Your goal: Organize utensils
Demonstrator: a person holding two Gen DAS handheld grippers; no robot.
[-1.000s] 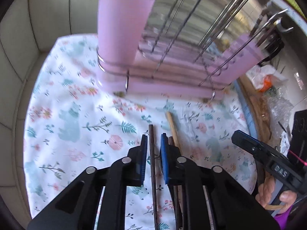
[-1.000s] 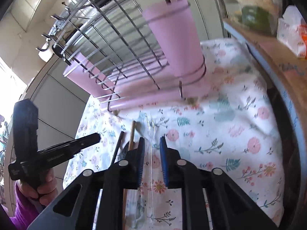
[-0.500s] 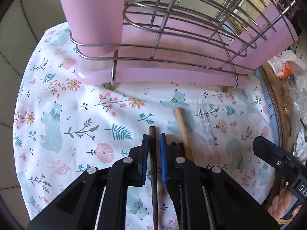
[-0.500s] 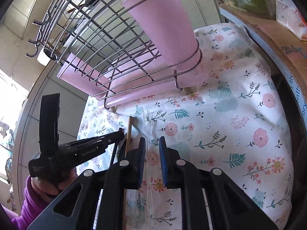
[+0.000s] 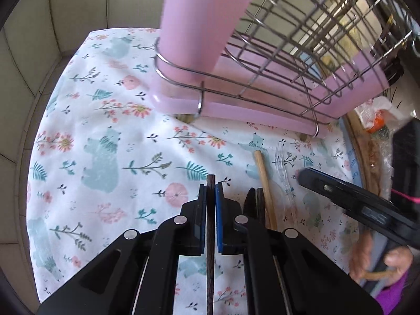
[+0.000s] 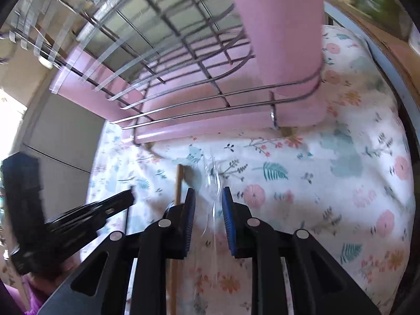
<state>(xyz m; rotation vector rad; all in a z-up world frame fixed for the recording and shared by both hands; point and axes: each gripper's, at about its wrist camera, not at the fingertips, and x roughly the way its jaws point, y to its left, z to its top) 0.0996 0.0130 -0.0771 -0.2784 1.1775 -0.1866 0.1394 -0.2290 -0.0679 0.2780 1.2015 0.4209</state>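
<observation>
My left gripper (image 5: 210, 187) points down at the floral cloth (image 5: 105, 157), and its jaws are closing, with the blue pads pressing on a dark chopstick (image 5: 210, 262). To its right lie a black serrated knife (image 5: 248, 199), a light wooden chopstick (image 5: 265, 178) and a clear plastic fork (image 5: 282, 168). My right gripper (image 6: 208, 199) hangs over that clear fork (image 6: 214, 181); its jaws are opening, with the fork between them and touching neither pad. A tall pink utensil cup (image 5: 204, 26) stands in the wire rack (image 5: 288, 60) behind.
The rack sits on a pink drip tray (image 5: 262, 113) across the back of the cloth. A tiled wall (image 5: 39, 65) closes the left side. At the right edge are a wooden board (image 5: 367, 157) and plastic bags (image 5: 378, 115).
Both grippers have come closer to the rack and lower over the cloth. The left jaws have narrowed onto the dark chopstick. The right jaws have widened around the clear fork.
</observation>
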